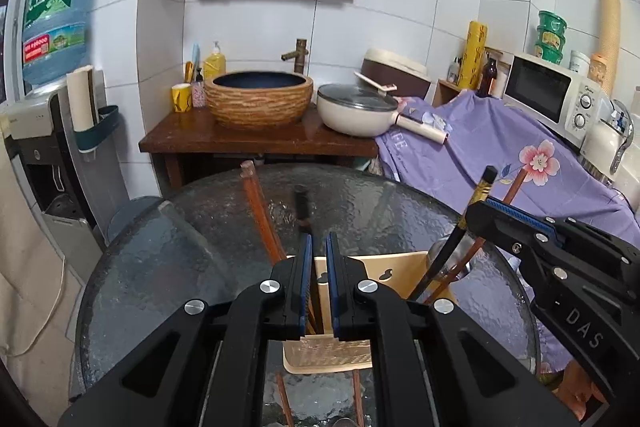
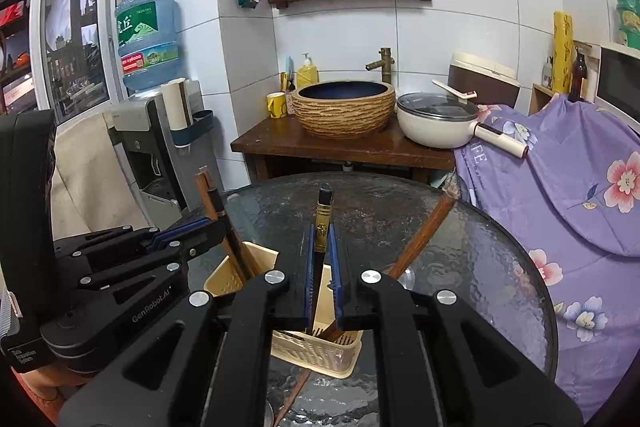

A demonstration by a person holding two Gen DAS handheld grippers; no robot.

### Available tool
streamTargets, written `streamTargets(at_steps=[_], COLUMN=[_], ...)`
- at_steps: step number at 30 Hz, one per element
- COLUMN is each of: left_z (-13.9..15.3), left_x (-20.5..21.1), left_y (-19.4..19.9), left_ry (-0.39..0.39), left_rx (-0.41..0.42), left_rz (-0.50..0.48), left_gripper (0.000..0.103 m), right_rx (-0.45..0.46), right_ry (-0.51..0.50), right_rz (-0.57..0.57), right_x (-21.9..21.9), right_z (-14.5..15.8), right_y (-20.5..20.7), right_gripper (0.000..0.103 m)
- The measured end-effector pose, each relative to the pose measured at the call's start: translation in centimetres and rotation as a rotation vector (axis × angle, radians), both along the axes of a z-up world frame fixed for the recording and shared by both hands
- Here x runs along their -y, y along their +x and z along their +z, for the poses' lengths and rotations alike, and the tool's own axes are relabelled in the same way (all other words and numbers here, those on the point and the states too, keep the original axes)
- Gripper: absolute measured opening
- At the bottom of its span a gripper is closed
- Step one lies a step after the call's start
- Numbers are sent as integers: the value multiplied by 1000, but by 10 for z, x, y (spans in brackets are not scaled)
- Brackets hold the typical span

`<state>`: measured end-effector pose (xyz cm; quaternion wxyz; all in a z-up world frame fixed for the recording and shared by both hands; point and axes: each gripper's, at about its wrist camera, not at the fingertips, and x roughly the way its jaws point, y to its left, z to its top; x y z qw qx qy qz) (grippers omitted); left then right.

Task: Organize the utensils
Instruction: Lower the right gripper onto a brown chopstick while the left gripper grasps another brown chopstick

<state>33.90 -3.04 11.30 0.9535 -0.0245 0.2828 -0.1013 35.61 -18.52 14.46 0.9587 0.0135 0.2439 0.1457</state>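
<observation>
Both claws hover over the glass table (image 2: 480, 267) above the beige basket (image 2: 316, 351). Right claw (image 2: 321, 259) is closed on a black chopstick (image 2: 323, 215), its lower end already inside the basket. Left claw (image 1: 318, 267) stands nearly closed around a dark stick; whether it grips is unclear. Brown chopsticks (image 1: 260, 215) already lean in the basket. Others (image 1: 286, 403) lie on the glass, so sorting looks partway done.

Beige slotted utensil holder (image 2: 316, 347) upright at surface centre; black gold-banded chopstick (image 2: 322, 227) standing inside, brown chopsticks (image 2: 420, 239) leaning toward 1 o'clock.
</observation>
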Motion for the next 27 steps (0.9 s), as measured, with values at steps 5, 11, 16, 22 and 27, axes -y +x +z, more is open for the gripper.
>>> streamTargets(at_steps=[5,11,16,22,27], left_z=[6,-9,-38,-104,-150], left_x=[-5,-19,-34,-39,-53], left_y=[-29,-70,-85,-81,-79], left_ry=[0,26,19,47,8], left_rx=[65,108,48,-125,-247], left_rz=[-10,9,26,42,90], left_gripper=[40,64,71,64,49], right_rx=[45,75,-17,-159,-252], right_ry=[-12,29,35,-42,-53], right_rz=[0,16,37,15,-39], right_x=[1,4,1,-14,-14], right_z=[7,2,-43,-115,-160], right_y=[-21,-63,-80,-79,-74], right_gripper=[25,49,53,53,53])
